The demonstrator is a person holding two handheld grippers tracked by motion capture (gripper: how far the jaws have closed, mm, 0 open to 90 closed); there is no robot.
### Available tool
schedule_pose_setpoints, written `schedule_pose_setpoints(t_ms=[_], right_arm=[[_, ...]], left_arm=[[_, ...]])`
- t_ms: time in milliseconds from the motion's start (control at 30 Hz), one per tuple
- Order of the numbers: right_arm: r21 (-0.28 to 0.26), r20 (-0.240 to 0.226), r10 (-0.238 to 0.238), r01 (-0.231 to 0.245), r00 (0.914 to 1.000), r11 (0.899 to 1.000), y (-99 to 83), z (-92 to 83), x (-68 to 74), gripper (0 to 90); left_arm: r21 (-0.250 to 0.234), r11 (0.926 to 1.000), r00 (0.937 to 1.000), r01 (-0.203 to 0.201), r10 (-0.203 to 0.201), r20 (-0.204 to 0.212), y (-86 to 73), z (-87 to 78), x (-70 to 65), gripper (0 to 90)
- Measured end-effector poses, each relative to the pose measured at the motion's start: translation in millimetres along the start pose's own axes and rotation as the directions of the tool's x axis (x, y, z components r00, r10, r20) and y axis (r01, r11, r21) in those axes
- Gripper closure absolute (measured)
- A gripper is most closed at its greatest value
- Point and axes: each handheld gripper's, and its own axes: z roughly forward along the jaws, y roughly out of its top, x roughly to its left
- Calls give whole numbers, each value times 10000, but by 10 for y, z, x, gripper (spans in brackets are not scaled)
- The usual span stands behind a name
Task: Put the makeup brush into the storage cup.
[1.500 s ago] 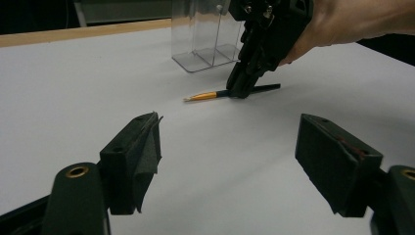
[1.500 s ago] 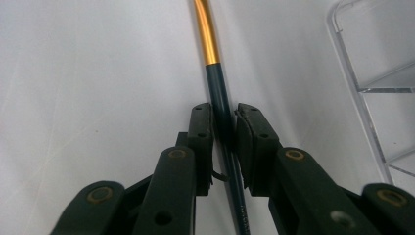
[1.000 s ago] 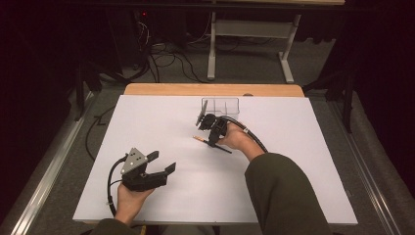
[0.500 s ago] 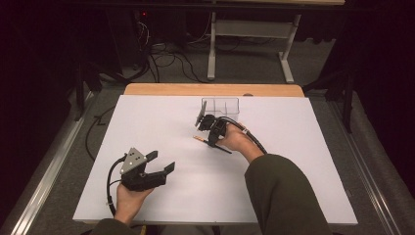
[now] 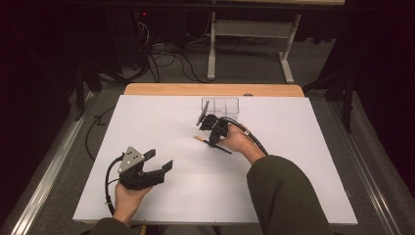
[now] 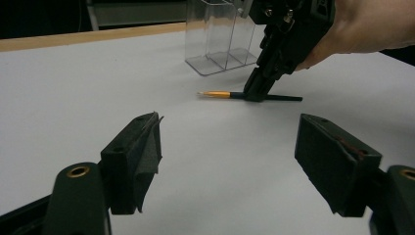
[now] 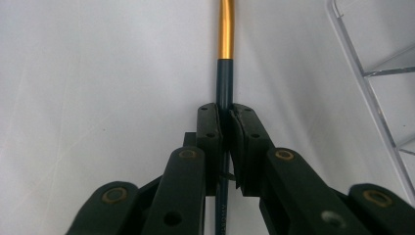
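Between my right gripper [image 7: 224, 147] jaws sits the slim dark gold-banded brush [image 7: 224, 73], clamped for lifting; left gripper [image 6: 230, 161] waits open.

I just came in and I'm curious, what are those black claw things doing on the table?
A person holds a claw in each hand. The right gripper is pinched shut on a thin paintbrush lying on the white table, beside a clear plastic organizer. The left gripper waits open, holding nothing.

One brush [image 5: 213, 143], one clear divided box [image 5: 220, 105], two grippers, left [image 5: 159, 162] and right [image 5: 211, 142].
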Motion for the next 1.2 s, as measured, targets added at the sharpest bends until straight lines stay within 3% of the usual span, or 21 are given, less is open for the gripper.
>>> schedule_pose_setpoints(t_ms=[567,767,1200], right_arm=[[-295,-136,95,-99,9999,9995,-96,-99,7,849],[-349,-214,337,-344,9992,9988,-169,-102,6,849],[-1033,-439,257,-301,9987,9942,-268,-253,37,849]], left_arm=[[-250,9995,9995,187,-193,-236,-6,-23,56,265],[-220,9996,9996,158,-163,-229,-7,-17,50,265],[-252,9995,9995,187,-193,-242,-9,-20,53,265]])
